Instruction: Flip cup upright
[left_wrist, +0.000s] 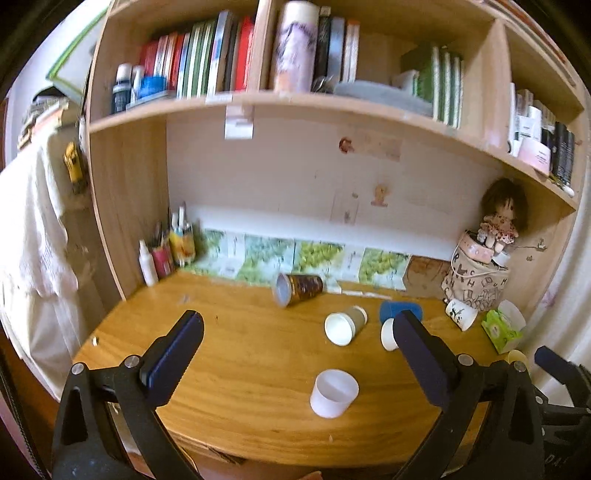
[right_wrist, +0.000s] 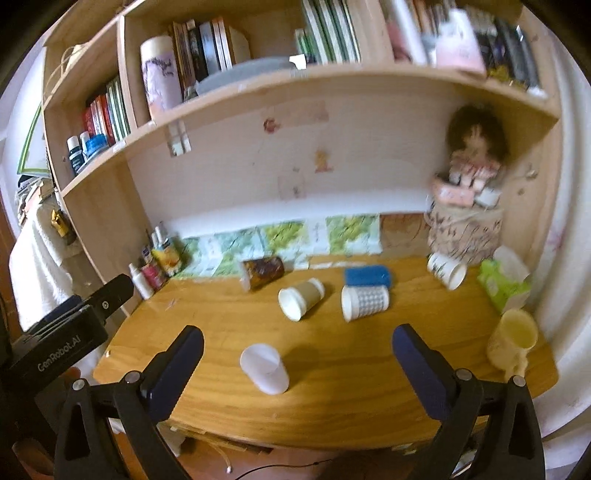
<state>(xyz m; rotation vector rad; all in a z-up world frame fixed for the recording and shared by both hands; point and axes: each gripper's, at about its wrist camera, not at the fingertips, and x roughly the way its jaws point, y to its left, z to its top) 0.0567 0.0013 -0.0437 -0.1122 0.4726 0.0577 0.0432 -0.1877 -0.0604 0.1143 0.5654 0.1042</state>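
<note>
Several cups lie on their sides on the wooden desk (left_wrist: 229, 369): a dark patterned cup (left_wrist: 298, 288) (right_wrist: 261, 272) at the back, a brown-sleeved paper cup (left_wrist: 345, 325) (right_wrist: 300, 297), a white dotted cup (right_wrist: 365, 302) partly hidden behind my finger in the left wrist view (left_wrist: 388, 334), and a white printed cup (left_wrist: 460, 313) (right_wrist: 446, 271) at the right. A translucent white cup (left_wrist: 333, 393) (right_wrist: 264, 367) stands upright near the front. My left gripper (left_wrist: 297, 332) is open and empty above the desk front. My right gripper (right_wrist: 297, 347) is open and empty too.
A yellow mug (right_wrist: 511, 343) stands at the front right. A blue sponge (right_wrist: 367, 275), a green tissue box (right_wrist: 503, 282), a doll on a printed bag (left_wrist: 480, 273), and pen holders with bottles (left_wrist: 166, 251) line the back. Bookshelves (left_wrist: 295, 99) hang overhead.
</note>
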